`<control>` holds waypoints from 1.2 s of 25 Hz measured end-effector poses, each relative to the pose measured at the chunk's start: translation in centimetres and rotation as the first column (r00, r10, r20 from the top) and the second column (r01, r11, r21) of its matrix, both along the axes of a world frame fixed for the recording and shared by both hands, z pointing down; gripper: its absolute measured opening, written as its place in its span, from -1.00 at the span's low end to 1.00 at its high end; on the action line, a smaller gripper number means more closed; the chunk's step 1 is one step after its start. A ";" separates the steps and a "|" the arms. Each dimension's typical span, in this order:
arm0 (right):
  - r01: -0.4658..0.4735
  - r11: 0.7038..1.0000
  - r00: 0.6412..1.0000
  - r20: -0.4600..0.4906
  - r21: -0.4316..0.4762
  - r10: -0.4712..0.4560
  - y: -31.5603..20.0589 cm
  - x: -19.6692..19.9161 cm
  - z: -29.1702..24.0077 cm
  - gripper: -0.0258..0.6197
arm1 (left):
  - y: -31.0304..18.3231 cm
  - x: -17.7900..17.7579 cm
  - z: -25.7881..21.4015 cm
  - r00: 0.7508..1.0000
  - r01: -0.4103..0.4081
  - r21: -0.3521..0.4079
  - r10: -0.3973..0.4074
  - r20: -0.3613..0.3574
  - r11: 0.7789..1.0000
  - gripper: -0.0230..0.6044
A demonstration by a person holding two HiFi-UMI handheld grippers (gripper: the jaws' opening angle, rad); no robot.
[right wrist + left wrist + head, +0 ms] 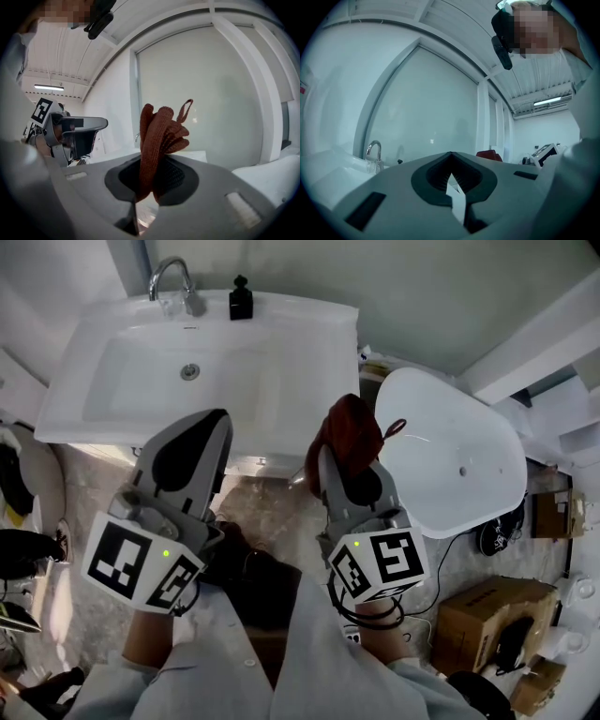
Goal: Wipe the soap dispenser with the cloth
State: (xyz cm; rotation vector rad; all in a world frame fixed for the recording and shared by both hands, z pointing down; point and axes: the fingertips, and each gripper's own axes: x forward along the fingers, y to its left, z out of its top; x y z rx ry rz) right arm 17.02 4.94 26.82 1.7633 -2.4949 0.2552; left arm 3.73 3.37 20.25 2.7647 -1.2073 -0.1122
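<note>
The black soap dispenser (241, 300) stands on the back rim of the white sink (300, 352), right of the faucet (174, 281); in the left gripper view the dispenser (399, 162) is a tiny dark shape. My right gripper (330, 448) is shut on a bunched red-brown cloth (349, 430), held upright in front of the sink's right corner. The cloth (159, 140) sticks up from between the jaws of that gripper (153, 165). My left gripper (217, 420) hovers before the sink's front edge with its jaws together and nothing in them (451, 159). Both grippers are well short of the dispenser.
A white toilet (455, 456) stands right of the sink, close to my right gripper. Cardboard boxes (483, 610) and cables lie on the floor at lower right. Dark clutter (19, 512) sits at the left edge. A pale wall runs behind the sink.
</note>
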 end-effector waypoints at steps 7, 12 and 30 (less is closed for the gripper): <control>-0.020 1.000 1.000 0.003 0.000 0.020 0.6 0.1 -0.6 -0.75 | -0.2 0.2 -0.5 1.000 -0.022 -0.002 0.022 0.004 1.000 -0.94; -0.019 1.000 1.000 -0.006 0.000 0.019 -0.1 -1.1 -0.7 -0.75 | -1.4 -0.3 -0.1 0.999 -0.044 -0.012 0.044 -0.001 0.999 -0.94; -0.052 0.999 0.998 -0.033 -0.006 0.052 -2.9 -4.8 -0.5 -0.75 | -4.5 -2.8 0.2 0.995 -0.100 -0.023 0.100 -0.007 0.995 -0.94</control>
